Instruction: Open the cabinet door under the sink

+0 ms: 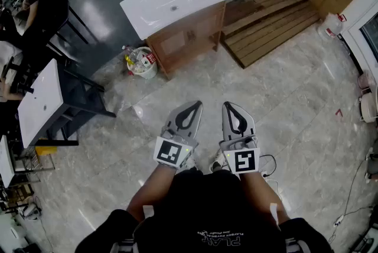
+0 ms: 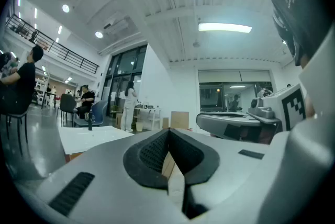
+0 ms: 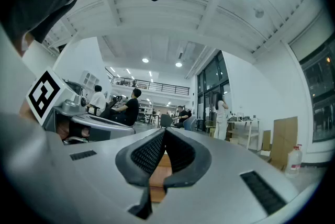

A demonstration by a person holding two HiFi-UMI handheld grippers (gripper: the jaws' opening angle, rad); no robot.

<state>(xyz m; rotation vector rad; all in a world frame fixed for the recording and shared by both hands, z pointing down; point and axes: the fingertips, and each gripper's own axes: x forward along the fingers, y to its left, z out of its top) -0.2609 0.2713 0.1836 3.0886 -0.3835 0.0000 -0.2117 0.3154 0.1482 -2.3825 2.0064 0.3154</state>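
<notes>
The white sink [image 1: 174,2] sits on a wooden cabinet whose door [image 1: 176,43] faces me, shut, a few steps off across the marble floor. Both grippers are held side by side in front of my body, pointing toward it. My left gripper [image 1: 194,105] is shut with nothing between its jaws, and my right gripper [image 1: 230,106] is shut and empty too. In the left gripper view the jaws [image 2: 168,132] meet at the tips, with the sink top [image 2: 91,137] low at the left. The right gripper view shows closed tips [image 3: 165,132] and cabinet wood [image 3: 157,165] behind them.
A bin of rubbish [image 1: 142,62] stands by the cabinet's left corner and a wooden platform [image 1: 271,24] lies to its right. Another white sink on a dark frame [image 1: 40,97] is at the left, near a seated person [image 1: 40,6]. Cables [image 1: 354,187] trail along the right.
</notes>
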